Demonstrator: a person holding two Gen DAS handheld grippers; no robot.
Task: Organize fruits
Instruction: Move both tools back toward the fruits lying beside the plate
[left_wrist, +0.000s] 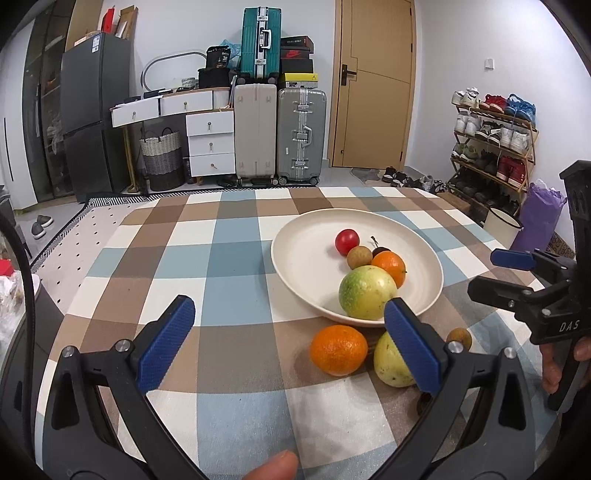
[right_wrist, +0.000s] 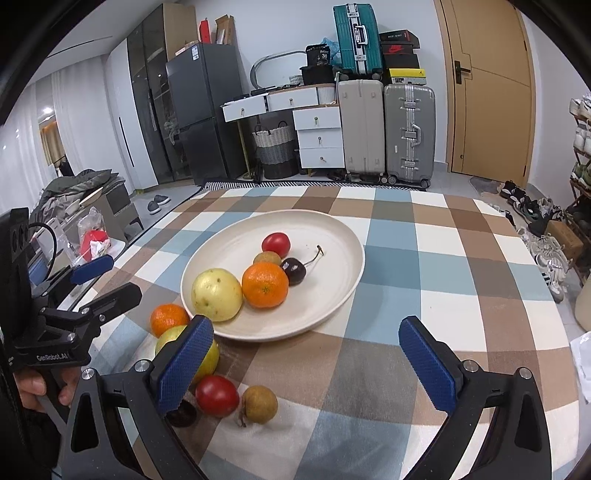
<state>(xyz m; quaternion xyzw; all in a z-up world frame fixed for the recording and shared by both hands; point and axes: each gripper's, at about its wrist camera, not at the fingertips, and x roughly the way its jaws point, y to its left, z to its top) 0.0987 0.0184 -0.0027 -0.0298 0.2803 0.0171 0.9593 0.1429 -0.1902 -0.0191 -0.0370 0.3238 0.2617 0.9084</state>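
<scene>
Sorting halfway: five fruits sit in the plate (right_wrist: 343, 236), five wait on the bench (right_wrist: 424, 288). Both my hand-held grippers, left (left_wrist: 291, 336) and right (right_wrist: 306, 354), gape released; next, close on the nearest orange (left_wrist: 338, 354).

The right hand-held gripper (left_wrist: 511, 259) reads "DAS". The left hand-held gripper (right_wrist: 90, 269) reads "GenRoboLAI". A black bag (right_wrist: 320, 55) shows "36".

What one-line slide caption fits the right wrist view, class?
Open right gripper faces a plate of five fruits, five more waiting on the checked tablecloth.
</scene>
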